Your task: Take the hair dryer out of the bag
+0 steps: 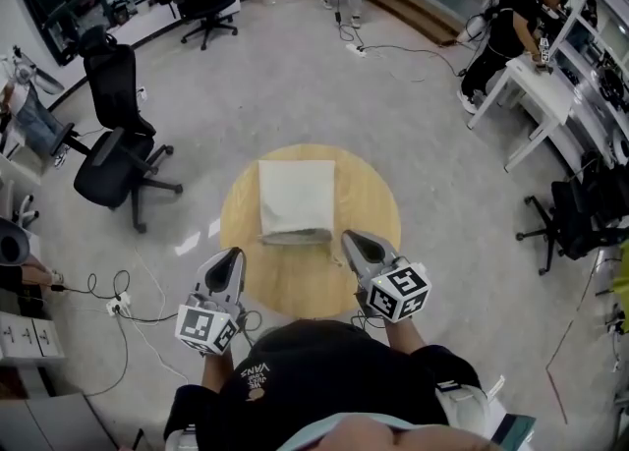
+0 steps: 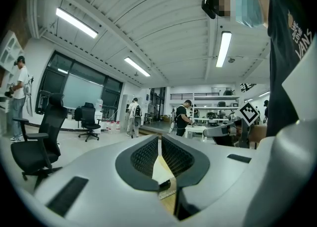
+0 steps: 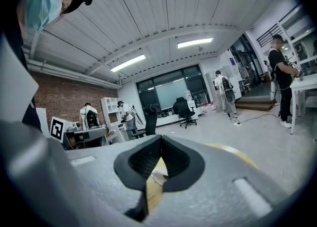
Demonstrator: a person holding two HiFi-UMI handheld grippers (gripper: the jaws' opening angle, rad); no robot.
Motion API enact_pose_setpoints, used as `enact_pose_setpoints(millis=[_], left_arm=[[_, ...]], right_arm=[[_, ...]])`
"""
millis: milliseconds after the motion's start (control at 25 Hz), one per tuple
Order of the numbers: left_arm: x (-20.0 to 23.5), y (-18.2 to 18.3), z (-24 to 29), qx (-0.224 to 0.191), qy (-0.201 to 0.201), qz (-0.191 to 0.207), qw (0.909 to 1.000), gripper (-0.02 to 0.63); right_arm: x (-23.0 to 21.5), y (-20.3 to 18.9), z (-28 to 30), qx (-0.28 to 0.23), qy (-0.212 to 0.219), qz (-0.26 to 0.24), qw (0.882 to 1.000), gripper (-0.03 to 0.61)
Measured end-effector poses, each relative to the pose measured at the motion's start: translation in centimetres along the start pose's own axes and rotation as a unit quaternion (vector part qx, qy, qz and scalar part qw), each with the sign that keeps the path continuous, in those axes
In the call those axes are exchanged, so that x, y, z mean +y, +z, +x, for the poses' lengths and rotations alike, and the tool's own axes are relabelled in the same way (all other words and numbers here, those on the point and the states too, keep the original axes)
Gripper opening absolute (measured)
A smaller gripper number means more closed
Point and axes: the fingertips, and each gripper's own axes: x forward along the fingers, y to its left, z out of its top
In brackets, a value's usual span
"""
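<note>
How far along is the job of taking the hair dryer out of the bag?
Nothing looks done: the bag lies flat on the round table, no hair dryer in sight. In hand: nothing; the left tool and the right tool are shut and empty, near the bag's near edge. Left: open the bag, pull the dryer out.

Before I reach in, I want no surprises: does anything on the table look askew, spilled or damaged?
Nothing stands out. The cream bag lies flat on the round table, mouth toward the person, and nothing is spilled. The left gripper and right gripper are shut and empty near its mouth.
</note>
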Motion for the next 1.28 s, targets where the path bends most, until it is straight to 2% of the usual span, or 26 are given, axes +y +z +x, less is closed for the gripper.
enact_pose_setpoints(millis=[240, 440, 800, 1160, 1280], left_arm=[[-0.7, 0.2, 2.4, 0.01, -0.006, 0.006, 0.9999, 0.031], [0.0, -0.1, 2.8, 0.014, 0.001, -0.01, 0.9998, 0.031], [0.1, -1.0, 5.3, 0.03, -0.046, -0.006, 0.9985, 0.031], [4.7, -2.8, 5.9, 0.051, -0.065, -0.003, 0.9966, 0.031], [6.5, -3.5, 6.5, 0.068, -0.072, 0.011, 0.995, 0.031]], right_arm=[[-1.9, 0.4, 0.7, 0.004, 0.005, 0.007, 1.0, -0.003], [-2.4, 0.2, 1.1, 0.005, 0.002, 0.013, 1.0, -0.003], [-3.5, -0.1, 0.5, 0.0, -0.042, 0.028, 0.999, -0.003], [-1.4, 0.2, 3.4, -0.007, -0.081, 0.034, 0.996, -0.003], [-0.7, 0.3, 4.4, -0.008, -0.096, 0.037, 0.995, -0.002]])
